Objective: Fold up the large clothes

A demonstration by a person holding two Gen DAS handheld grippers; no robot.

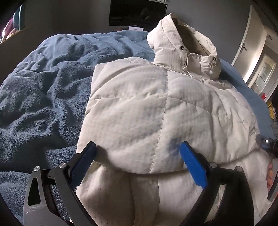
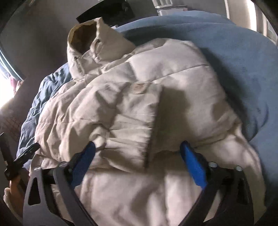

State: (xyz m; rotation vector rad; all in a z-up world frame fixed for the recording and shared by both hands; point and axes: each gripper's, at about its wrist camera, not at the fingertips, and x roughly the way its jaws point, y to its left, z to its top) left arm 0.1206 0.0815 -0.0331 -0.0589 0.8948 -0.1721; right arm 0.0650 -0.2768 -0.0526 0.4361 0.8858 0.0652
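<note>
A cream quilted puffer jacket (image 1: 156, 107) lies on a blue fleece blanket (image 1: 43, 90) on a bed. Its hood (image 1: 184, 47) points to the far end and its sides are folded in over the body. My left gripper (image 1: 138, 147) is open, jaws wide apart over the jacket's near fold, touching the fabric lightly. My right gripper (image 2: 138, 147) is open too, jaws spread over the jacket (image 2: 139, 104) near its lower fold. The hood (image 2: 86, 43) shows at the upper left of the right wrist view. Neither gripper holds anything.
The blue blanket (image 2: 243, 78) is rumpled on the left of the jacket. A dark screen (image 1: 137, 13) hangs on the grey wall behind the bed. A door (image 1: 246, 43) stands at the right. The other gripper (image 1: 267, 144) shows at the right edge.
</note>
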